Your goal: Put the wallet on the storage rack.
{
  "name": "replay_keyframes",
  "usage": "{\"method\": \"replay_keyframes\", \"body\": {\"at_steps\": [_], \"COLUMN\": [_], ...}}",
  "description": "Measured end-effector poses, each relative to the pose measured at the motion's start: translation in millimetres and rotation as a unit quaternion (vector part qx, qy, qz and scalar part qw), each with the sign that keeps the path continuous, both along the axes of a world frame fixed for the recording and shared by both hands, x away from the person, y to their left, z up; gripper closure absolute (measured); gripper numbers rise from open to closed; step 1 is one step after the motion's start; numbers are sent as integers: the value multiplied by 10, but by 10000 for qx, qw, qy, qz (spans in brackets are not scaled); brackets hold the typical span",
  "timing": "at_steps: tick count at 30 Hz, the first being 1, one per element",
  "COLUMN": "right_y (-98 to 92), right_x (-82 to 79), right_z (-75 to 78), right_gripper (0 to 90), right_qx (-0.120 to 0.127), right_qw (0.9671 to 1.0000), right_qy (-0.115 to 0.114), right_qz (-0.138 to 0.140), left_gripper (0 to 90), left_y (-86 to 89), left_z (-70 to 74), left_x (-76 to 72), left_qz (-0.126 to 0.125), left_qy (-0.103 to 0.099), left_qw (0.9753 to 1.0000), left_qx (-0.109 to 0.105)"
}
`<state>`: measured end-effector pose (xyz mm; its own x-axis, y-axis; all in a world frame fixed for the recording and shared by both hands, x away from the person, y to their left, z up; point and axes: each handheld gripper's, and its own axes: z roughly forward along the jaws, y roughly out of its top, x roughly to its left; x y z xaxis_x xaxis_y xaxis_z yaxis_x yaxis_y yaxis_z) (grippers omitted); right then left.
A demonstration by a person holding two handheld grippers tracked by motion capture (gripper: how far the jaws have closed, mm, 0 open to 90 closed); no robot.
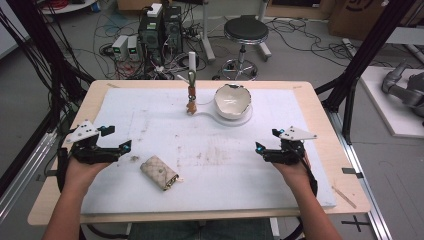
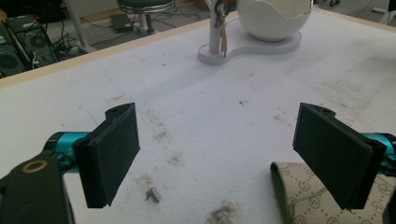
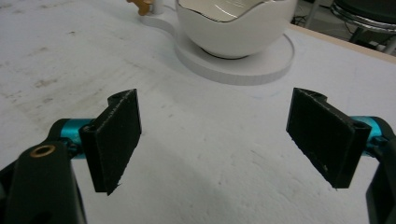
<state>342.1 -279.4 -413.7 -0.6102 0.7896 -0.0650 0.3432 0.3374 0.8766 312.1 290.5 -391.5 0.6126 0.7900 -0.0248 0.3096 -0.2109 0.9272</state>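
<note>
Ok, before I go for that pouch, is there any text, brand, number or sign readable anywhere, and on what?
No readable words or numbers.
Patterned key pouch: a repeating monogram print covers the fabric, too small and blurred to read as letters, also in the left gripper view.
Cardboard box at the far right: a dark mark, cut off and unreadable.
Egg-shaped bowl and its white stand: no markings.

1. My right gripper (image 3: 215, 140) hangs over the white mat (image 3: 196, 177) with its jaws spread wide and nothing between them.
2. Ahead, near the mat's far edge, a white eggshell-shaped bowl (image 3: 236, 28) sits on a round white base (image 3: 243, 67).
3. An orange-brown piece (image 3: 140, 5) shows beside a white post at the base's far-left end.
</note>
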Motion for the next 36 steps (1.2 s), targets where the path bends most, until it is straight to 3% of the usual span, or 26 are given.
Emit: {"method": "replay_keyframes", "body": {"at_steps": [15,27,36], "right_y": [663,1206,1644], "right_x": [-51,-82,-122], "right_z": [141,185,183], "right_gripper": [182,182,182], "right_qx": [94,84,1], "right_qw": [9974,9928,9875], "right_qy": [87,252,367], "right_qz": [705,1171,1531], "left_gripper": [146,146,146], "left_y": [257,295,342], "left_z": [-72,-96,-106], "left_x": [-77,-208,-274], "left_qz": [192,201,247], "left_qy": [51,65,46], "left_qw": [9998,9995,9993], "left_qx": [95,223,276]}}
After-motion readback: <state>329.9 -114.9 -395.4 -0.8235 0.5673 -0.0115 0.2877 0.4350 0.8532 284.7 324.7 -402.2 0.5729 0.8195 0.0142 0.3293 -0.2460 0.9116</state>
